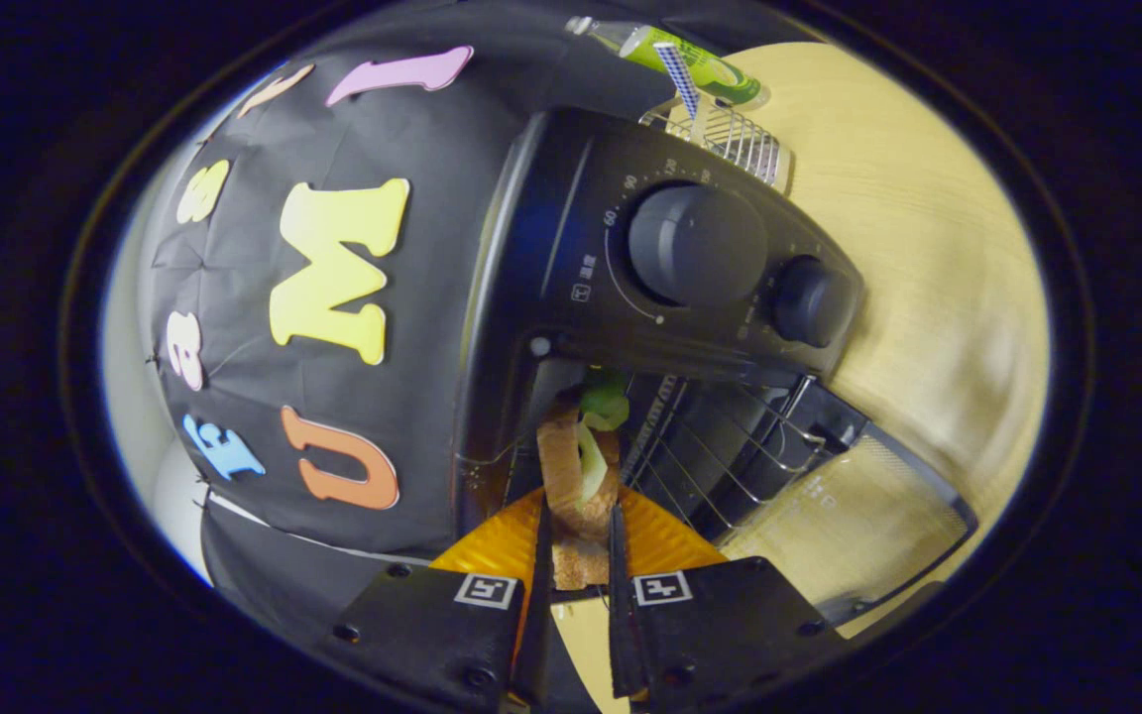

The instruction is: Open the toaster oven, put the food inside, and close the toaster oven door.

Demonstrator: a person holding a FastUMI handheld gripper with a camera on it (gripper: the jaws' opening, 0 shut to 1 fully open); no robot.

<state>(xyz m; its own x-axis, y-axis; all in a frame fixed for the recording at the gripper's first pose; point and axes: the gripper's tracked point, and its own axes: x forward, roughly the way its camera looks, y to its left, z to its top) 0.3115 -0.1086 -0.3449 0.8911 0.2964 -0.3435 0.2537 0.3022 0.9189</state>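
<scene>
Pale wooden bench [928,198] spreading beyond a black toaster oven [571,238], black cloth wall to the left. Gripper [576,540] clamping a sandwich [576,476] between both fingers: tan bread slices sandwiching pale green lettuce. Sandwich standing on edge, long axis running away from the fingers into the oven mouth, far end poking just inside beside the wire rack [720,446]. Glass door [849,526] lying open, dropped toward the right. Near end of the sandwich hiding between the fingers; oven interior too dark to make out. Green bottle [700,64] lying far off behind the oven.
</scene>
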